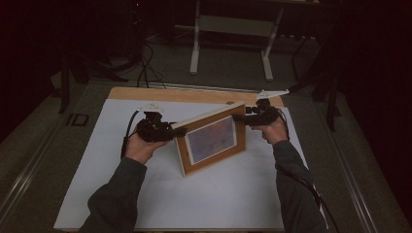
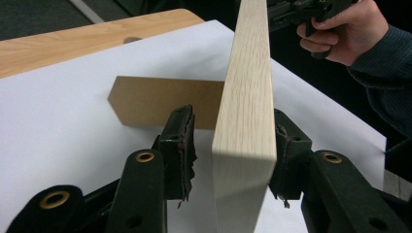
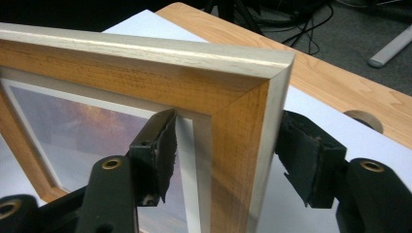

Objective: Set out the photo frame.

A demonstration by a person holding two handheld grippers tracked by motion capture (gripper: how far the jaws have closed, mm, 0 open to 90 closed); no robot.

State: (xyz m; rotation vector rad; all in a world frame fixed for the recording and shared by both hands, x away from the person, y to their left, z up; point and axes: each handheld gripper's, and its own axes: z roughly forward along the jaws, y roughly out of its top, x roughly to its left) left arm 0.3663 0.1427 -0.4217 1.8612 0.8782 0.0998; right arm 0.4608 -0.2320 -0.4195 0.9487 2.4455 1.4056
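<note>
a large white rectangular sheet [image 1: 204, 194] is spread over a light wooden tabletop [image 1: 145, 93], whose bare edge is seen along the far side. a rectangular light-wood picture frame [image 1: 212, 138] with a pale mat and a blurred orange-blue print is stood upright on the sheet near the middle of the table, tilted slightly back and turned at an angle, so that its left end is nearer the person. behind it, in the left gripper view, a flat brown cardboard stand [image 2: 160, 101] with a pointed end is seen lying against the sheet.

the frame's right upper corner is straddled by the black right gripper [image 1: 243, 118], held in the person's right hand [image 1: 273, 130]. in the right gripper view, its jaws are spread on either side of the corner; one pad is set before the glass, the other behind the frame's back edge, and small gaps are seen at both pads.

the frame's left end is straddled by the black left gripper [image 1: 180, 131], held in the left hand [image 1: 141, 147]. its jaws are parted: a clear gap is seen at one pad, while the other pad is just beside or touching the wood; which cannot be told.
</note>
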